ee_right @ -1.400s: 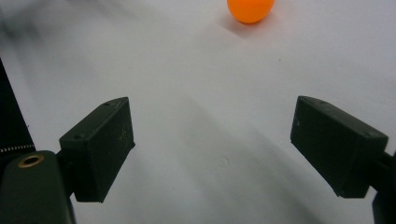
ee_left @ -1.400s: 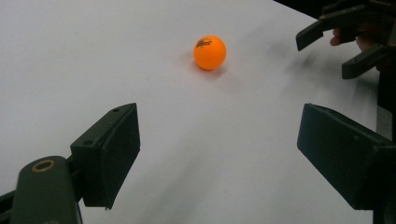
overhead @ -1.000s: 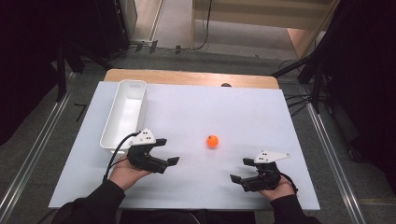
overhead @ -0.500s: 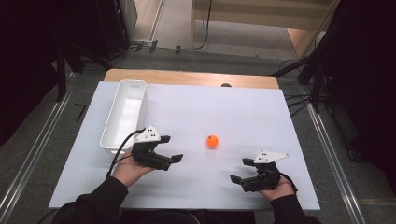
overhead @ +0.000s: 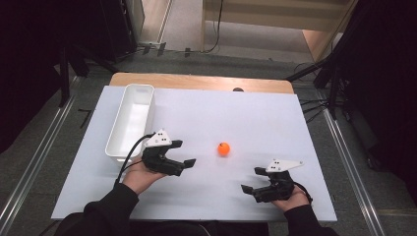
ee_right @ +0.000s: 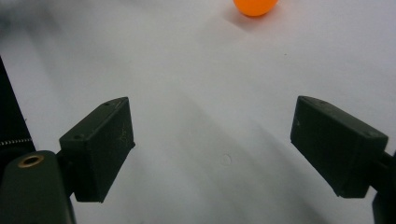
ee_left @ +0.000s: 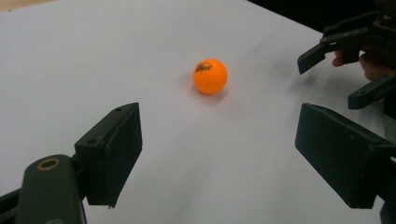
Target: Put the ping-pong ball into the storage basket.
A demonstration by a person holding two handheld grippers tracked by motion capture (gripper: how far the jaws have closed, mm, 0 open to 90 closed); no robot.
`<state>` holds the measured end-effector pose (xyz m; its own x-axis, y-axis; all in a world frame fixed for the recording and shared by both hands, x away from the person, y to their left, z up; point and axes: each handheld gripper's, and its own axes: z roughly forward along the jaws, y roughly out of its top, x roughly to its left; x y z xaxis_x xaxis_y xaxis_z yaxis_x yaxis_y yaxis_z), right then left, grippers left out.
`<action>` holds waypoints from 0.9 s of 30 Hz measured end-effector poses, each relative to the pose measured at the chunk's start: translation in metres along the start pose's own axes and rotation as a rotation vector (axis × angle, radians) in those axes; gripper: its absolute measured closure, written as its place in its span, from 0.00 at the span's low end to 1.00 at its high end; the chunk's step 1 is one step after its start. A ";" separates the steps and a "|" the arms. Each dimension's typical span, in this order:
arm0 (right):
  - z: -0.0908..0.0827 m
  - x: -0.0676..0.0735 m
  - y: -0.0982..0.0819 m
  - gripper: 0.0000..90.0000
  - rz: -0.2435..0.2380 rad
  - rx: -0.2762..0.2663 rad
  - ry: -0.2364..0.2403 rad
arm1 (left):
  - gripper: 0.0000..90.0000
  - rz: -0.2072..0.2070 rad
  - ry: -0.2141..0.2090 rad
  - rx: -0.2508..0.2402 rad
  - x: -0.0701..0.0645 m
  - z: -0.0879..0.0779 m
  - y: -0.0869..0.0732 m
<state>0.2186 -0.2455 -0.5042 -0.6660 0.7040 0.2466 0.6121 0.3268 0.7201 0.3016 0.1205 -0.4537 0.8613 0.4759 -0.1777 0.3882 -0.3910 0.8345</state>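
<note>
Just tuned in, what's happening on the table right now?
A person holds a two-jaw gripper in each hand over a white table. The left gripper is open and points at an orange ball lying loose between the two grippers; nothing is between its jaws yet. The right gripper is also open, near the front edge, apart from the ball. A white bin sits at the left, beside the left hand. Picking up the ball looks like the likely next step.

Left gripper (overhead: 183, 153) is hovering low, jaws gaping, nothing between. Right gripper (overhead: 249, 180) is resting likewise, wide.
</note>
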 end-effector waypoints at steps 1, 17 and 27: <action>0.000 0.000 0.000 0.13 0.000 0.000 0.000 | 0.17 0.010 0.006 0.005 -0.001 0.001 0.001; 0.000 0.000 0.000 0.13 0.001 -0.003 -0.002 | 0.19 0.004 -0.005 -0.006 0.005 0.016 0.005; 0.000 -0.001 0.000 0.13 0.003 -0.005 -0.005 | 0.19 0.007 -0.009 -0.011 0.006 0.022 0.013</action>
<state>0.2190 -0.2462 -0.5042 -0.6623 0.7080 0.2452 0.6116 0.3218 0.7227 0.3189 0.1007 -0.4551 0.8672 0.4657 -0.1763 0.3782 -0.3856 0.8416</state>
